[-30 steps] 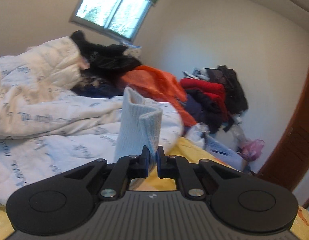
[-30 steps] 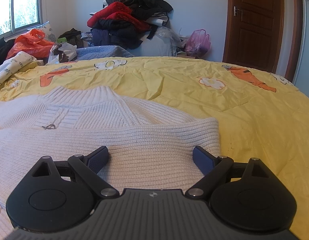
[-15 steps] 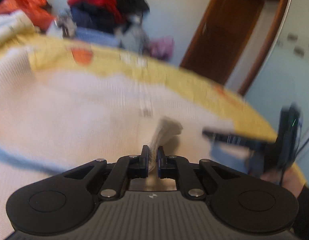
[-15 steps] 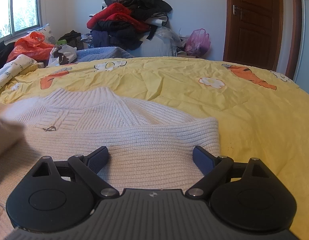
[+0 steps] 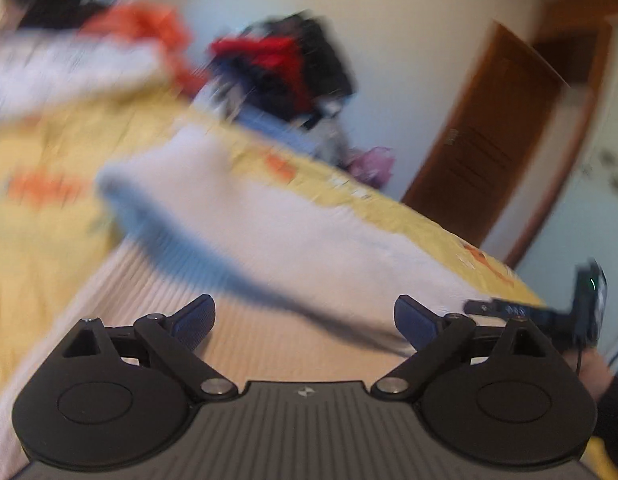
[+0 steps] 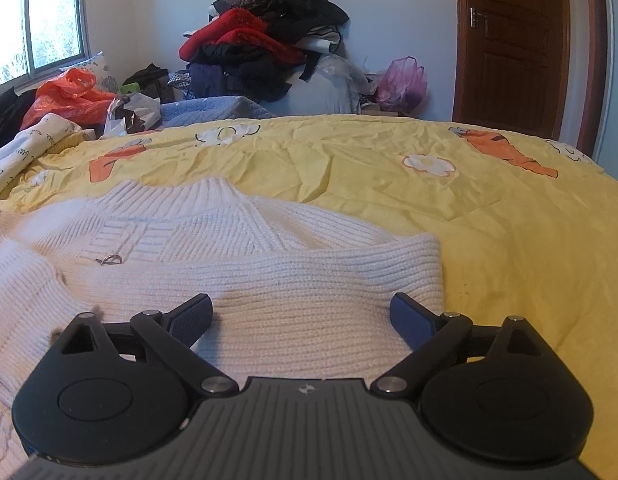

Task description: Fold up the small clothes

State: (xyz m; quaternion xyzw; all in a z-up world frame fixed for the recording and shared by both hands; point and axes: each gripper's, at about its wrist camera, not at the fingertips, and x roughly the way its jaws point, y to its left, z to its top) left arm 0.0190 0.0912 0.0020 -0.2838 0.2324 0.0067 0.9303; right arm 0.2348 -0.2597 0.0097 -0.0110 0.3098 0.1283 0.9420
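A white ribbed knit sweater lies flat on the yellow bed sheet, collar toward the far side. One sleeve lies folded over its left part. My right gripper hovers low over the sweater's near right edge, its jaws opening and its pads pressing on nothing. The left wrist view is blurred by motion. There my left gripper is just above the sweater, jaws opening wide, nothing between the fingers.
A heap of red and black clothes and a pink bag stand against the far wall. A brown door is at the right. An orange bag and white quilt lie at the left. A person's hand shows at the right.
My left gripper swung down from the quilt side over the sweater with the sleeve in it, then opened and let the sleeve go. The right gripper stayed put, jaws slightly wider.
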